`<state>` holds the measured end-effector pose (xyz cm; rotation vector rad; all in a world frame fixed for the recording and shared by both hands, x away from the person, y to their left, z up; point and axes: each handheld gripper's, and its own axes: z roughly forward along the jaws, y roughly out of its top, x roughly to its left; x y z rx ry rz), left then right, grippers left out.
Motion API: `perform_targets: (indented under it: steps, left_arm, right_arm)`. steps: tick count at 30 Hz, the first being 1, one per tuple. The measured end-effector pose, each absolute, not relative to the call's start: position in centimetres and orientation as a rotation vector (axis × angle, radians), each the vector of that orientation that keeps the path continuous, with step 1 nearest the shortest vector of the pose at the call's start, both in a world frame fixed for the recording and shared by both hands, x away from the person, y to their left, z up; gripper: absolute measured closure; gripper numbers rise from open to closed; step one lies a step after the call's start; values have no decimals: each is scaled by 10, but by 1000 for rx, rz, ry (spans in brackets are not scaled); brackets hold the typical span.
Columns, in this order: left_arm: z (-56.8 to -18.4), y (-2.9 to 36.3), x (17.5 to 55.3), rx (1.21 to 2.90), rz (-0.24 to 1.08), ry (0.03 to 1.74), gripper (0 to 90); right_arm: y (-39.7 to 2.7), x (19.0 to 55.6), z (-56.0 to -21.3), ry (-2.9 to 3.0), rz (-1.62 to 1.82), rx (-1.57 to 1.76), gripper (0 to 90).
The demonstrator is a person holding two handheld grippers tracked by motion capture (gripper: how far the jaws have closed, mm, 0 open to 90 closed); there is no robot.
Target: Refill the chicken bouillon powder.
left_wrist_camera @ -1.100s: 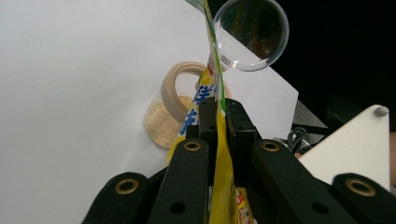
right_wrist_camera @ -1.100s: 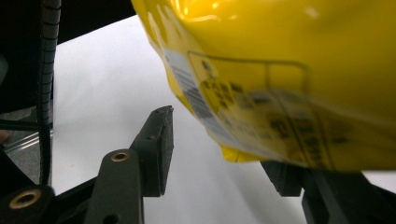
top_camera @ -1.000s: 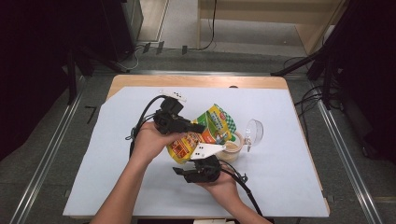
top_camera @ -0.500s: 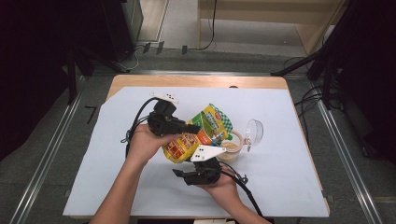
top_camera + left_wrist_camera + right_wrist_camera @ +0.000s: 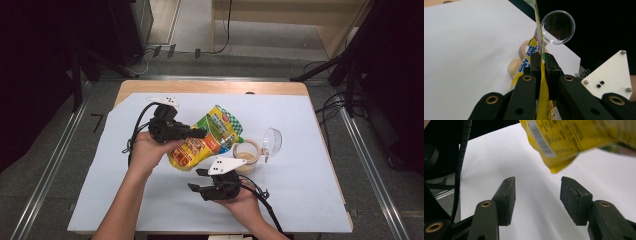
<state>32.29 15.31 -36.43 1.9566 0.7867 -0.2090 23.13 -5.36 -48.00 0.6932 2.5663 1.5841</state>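
Note:
A yellow and green snack bag [image 5: 207, 140] hangs tilted above the white sheet, its upper end toward a small cup [image 5: 246, 156] with tan powder inside. My left gripper [image 5: 200, 133] is shut on the bag's edge; in the left gripper view the pads [image 5: 550, 66] pinch the bag [image 5: 527, 62] thin, with the cup [image 5: 522, 48] behind it. My right gripper [image 5: 196, 180] sits low near the front, just under the bag. Its jaws [image 5: 537, 187] stand open and have just closed a little, nothing between them; the bag's bottom corner [image 5: 574, 142] hangs above them.
A clear round lid [image 5: 272, 140] stands hinged up at the cup's right, also in the left gripper view as the clear lid [image 5: 558, 27]. White paper [image 5: 310, 190] covers the wooden table [image 5: 210, 87]. Cables trail from both grippers.
My left hand has shifted a little to the left with the bag in its grip. The right hand has stayed in place under the bag.

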Motion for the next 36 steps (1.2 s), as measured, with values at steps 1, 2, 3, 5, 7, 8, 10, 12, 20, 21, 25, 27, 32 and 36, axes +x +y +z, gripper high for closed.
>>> perform_targets:
  steps: [1,2,3,5,7,8,10,12,20,21,25,27,32,36]
  left_arm:
    - [-364,154,323,1952,-206,787,886]
    - [-364,156,324,1944,-201,788,886]
    - [-364,158,325,1936,-189,794,886]
    - [-364,161,326,1924,-170,798,886]
    - [-365,166,329,1908,-151,807,887]
    - [-365,168,330,1901,-147,813,887]
    - [-366,171,333,1885,-139,828,887]
    - [-367,174,336,1879,-126,838,887]
    - [-375,176,349,1881,-68,868,887]
    - [-377,176,351,1886,-63,873,887]
    - [-384,174,359,1895,-41,881,887]
    - [-388,173,364,1894,-34,887,887]
    - [-403,170,375,1909,-12,901,887]
    - [-416,169,379,1930,-20,909,887]
  right_arm:
    - [-56,231,-480,2574,1586,701,482]
    - [-58,231,-480,2575,1584,698,482]
    - [-60,230,-479,2578,1584,706,482]
    - [-66,230,-477,2578,1577,707,482]
    - [-75,229,-474,2573,1573,704,483]
    - [-79,228,-473,2569,1576,718,483]
    - [-89,226,-471,2571,1580,725,483]
    - [-99,224,-470,2575,1567,737,483]
    - [-145,219,-469,2522,1565,814,482]
    - [-149,219,-468,2517,1562,824,482]
    - [-163,220,-469,2509,1552,857,483]
    - [-167,221,-469,2514,1541,869,486]
    - [-171,220,-471,2514,1532,873,487]
    - [-172,220,-471,2512,1524,875,487]
